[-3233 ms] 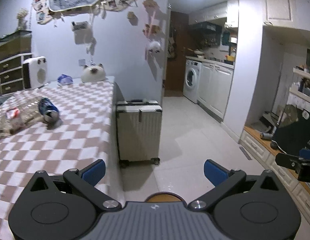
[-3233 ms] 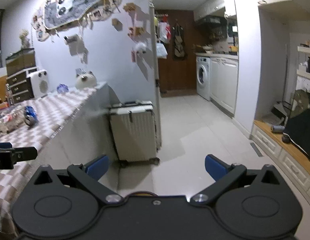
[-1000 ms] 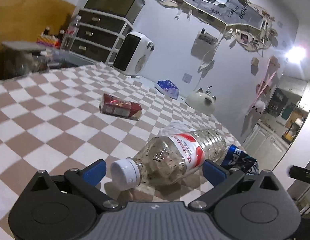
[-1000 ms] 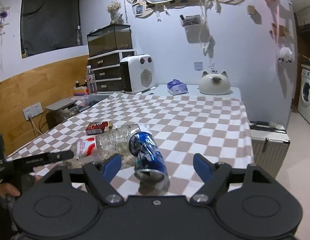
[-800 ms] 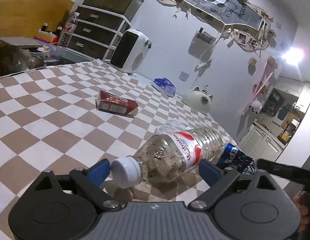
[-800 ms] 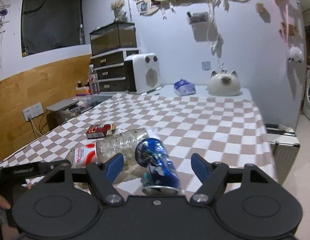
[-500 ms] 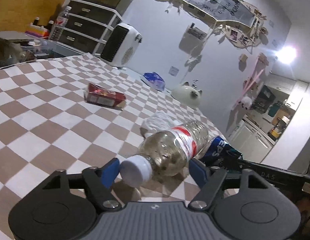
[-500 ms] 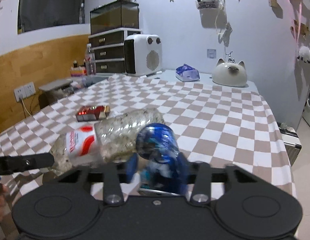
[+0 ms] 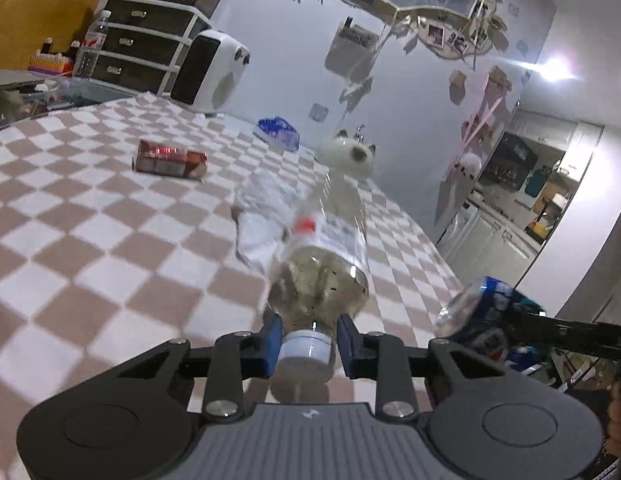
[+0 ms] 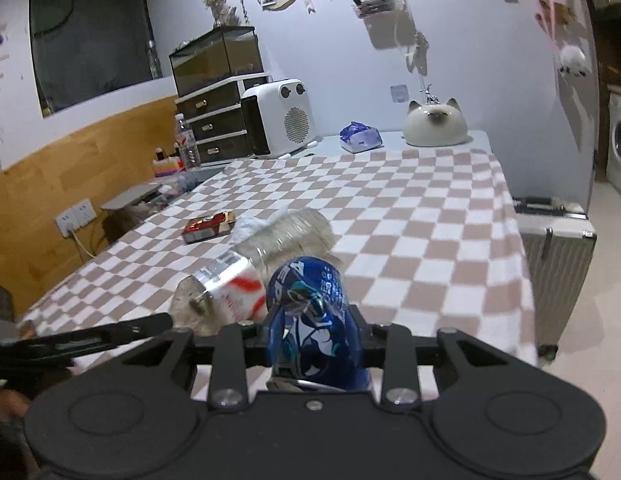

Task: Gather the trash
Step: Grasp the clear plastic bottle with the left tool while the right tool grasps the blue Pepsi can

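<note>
A clear plastic bottle (image 9: 322, 276) with a red and white label lies on the checked tablecloth (image 9: 90, 240). Its white cap sits between my left gripper's (image 9: 308, 340) blue pads, which are closing and press on it. In the right wrist view the bottle (image 10: 278, 240) lies just behind a dented blue can (image 10: 310, 312). That can stands tilted between the jaws of my right gripper (image 10: 314, 340), which are closing on it; the pads are hidden behind it. A red cigarette pack (image 9: 170, 158) and a crumpled clear wrapper (image 9: 262, 216) lie further back.
At the table's far end stand a white heater (image 10: 278, 118), a blue tissue pack (image 10: 360, 136) and a cat-shaped ornament (image 10: 434, 124). Dark drawers (image 10: 218, 120) and a water bottle (image 10: 186, 144) are at the back left. A silver suitcase (image 10: 554, 264) stands beside the table's right edge.
Both grippers went from wide open to closed. The left one took the bottle's cap and the bottle swung to point away. The right one closed round the blue can, which now stands tilted.
</note>
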### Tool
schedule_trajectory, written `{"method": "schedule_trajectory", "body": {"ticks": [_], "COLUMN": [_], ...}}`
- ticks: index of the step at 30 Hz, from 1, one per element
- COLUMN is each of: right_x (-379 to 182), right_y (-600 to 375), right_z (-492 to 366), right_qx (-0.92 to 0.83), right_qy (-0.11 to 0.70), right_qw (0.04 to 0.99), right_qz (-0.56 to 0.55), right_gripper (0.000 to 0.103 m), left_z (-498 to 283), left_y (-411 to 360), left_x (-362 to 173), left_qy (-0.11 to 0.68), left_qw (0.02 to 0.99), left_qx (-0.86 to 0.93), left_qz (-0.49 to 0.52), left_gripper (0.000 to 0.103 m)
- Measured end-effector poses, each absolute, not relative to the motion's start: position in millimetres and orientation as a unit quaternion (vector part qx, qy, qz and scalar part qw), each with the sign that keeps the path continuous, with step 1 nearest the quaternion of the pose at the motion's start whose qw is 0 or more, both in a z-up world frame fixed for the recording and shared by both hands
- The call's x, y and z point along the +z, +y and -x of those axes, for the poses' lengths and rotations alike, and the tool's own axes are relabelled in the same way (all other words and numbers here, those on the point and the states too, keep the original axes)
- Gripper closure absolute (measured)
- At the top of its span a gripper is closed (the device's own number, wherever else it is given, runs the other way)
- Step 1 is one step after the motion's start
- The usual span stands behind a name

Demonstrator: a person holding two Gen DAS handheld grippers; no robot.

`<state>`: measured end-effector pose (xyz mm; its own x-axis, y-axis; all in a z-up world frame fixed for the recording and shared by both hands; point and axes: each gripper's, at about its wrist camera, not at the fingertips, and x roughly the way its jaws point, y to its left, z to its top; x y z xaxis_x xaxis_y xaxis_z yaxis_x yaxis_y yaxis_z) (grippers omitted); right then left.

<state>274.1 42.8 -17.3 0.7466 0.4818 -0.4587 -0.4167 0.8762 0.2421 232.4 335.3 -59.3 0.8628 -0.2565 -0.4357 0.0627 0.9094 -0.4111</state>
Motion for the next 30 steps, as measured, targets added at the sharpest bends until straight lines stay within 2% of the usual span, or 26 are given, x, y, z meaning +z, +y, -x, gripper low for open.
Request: {"method": "schedule_trajectory", "body": {"ticks": [6, 14, 25, 26, 28, 29, 30], "right_x": [-17.6, -30.4, -40.1, -40.1, -38.6, -37.4, -35.6], "right_y": [7.2, -24.9, -32.1, -32.1, -33.4, -34.4, -34.7], "right_z": [-234.2, -193.5, -197.5, -197.6, -192.9, -189.7, -187.6], "right_qx": [0.289, 0.375, 0.325, 0.322, 0.320, 0.319, 0.318], "right_qy": [0.291, 0.369, 0.371, 0.367, 0.347, 0.338, 0.332], "right_qw": [0.905, 0.831, 0.862, 0.865, 0.875, 0.879, 0.883], "right_qz": [-0.110, -0.182, -0.117, -0.114, -0.105, -0.101, -0.097], "right_gripper": [0.070, 0.071, 0.072, 0.070, 0.056, 0.039, 0.028], "left_z": [-207.5, -156.4, -79.2, -77.5, -77.1, -78.7, -80.8], "left_y": [318.1, 289.1, 255.1, 254.5, 255.1, 255.5, 255.7], "left_x": [-59.7, -51.8, -37.5, -36.0, -32.9, -31.4, -30.0], "left_qy": [0.257, 0.271, 0.288, 0.285, 0.279, 0.277, 0.275], "left_qw": [0.942, 0.943, 0.950, 0.951, 0.953, 0.954, 0.955], "left_qx": [-0.075, -0.052, -0.037, -0.036, -0.031, -0.028, -0.022], "left_qz": [0.203, 0.184, 0.115, 0.112, 0.112, 0.111, 0.109], "left_gripper": [0.072, 0.073, 0.075, 0.074, 0.073, 0.073, 0.071]}}
